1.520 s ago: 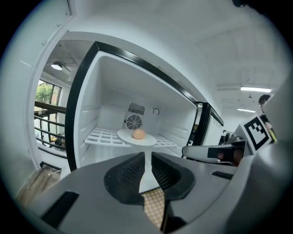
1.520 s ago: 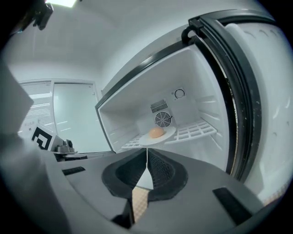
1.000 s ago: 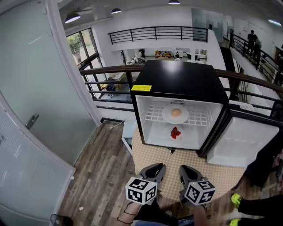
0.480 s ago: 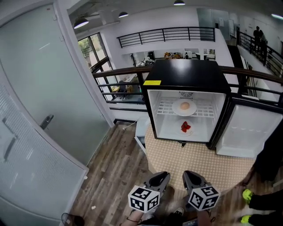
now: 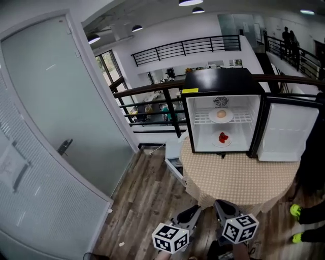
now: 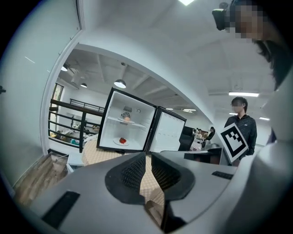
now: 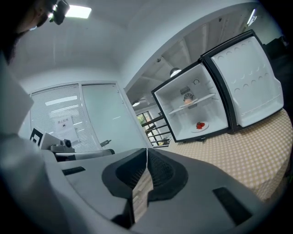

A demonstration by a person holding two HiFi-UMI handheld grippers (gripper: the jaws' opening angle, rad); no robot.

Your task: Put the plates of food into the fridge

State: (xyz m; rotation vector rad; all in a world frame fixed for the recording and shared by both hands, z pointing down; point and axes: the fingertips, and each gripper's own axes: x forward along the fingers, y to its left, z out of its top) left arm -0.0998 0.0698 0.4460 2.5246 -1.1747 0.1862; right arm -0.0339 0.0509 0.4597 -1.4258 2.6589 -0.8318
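The far fridge door (image 5: pixel 287 131) stands open, so the plates (image 5: pixel 221 116) may warm; left gripper (image 6: pixel 145 156) barely ajar, right gripper (image 7: pixel 146 151) closed, both empty

Bright ceiling lamps (image 5: pixel 191 2) light sharp, edge-warped views.

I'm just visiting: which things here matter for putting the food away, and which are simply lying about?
Part of the job: fridge, plate on its shelf, plate of red food below, left gripper, right gripper.
Just there: checked table, glass door, railing.
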